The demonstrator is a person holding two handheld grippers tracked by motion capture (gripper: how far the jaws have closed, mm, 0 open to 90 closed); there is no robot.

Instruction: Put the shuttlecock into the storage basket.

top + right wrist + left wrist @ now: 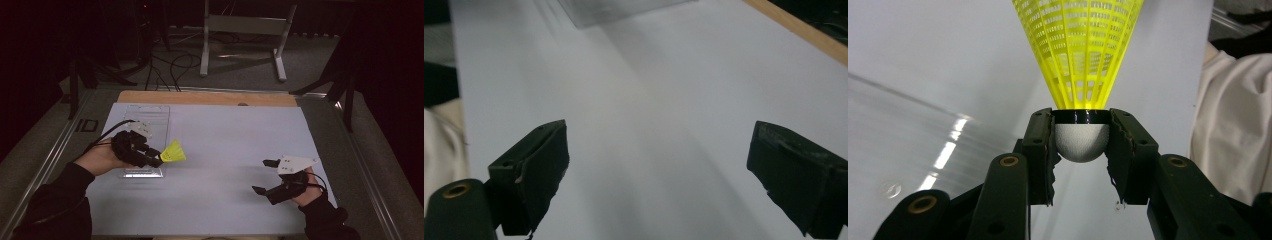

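Count: one shuttlecock (174,151), yellow, with a mesh plastic skirt and a white rounded cork; one clear plastic tray (147,116); two hand-held grippers.

The left gripper (158,160) is closed on the shuttlecock. In the left gripper view its two black jaws press on either side of the cork (1081,142) just under the black band, and the skirt (1079,47) points away from the gripper. In the high view the shuttlecock is held clear of the surface, beside the near right corner of the tray, skirt pointing to the right.

The right gripper (264,176) stands wide apart with nothing between its jaws; it is over the near right part of the surface, well apart from the shuttlecock. A grey three-cornered plate (295,163) sits on top of it.

The surface (230,145) is a pale sheet covering the tabletop, with a strip of bare wood (200,97) along the far edge. The tray lies on its left part, long side running away from the person.

The room is dark. Beyond the surface are grey carpet (240,65), loose black cables (175,65) and one white metal stand (242,30) on two feet.
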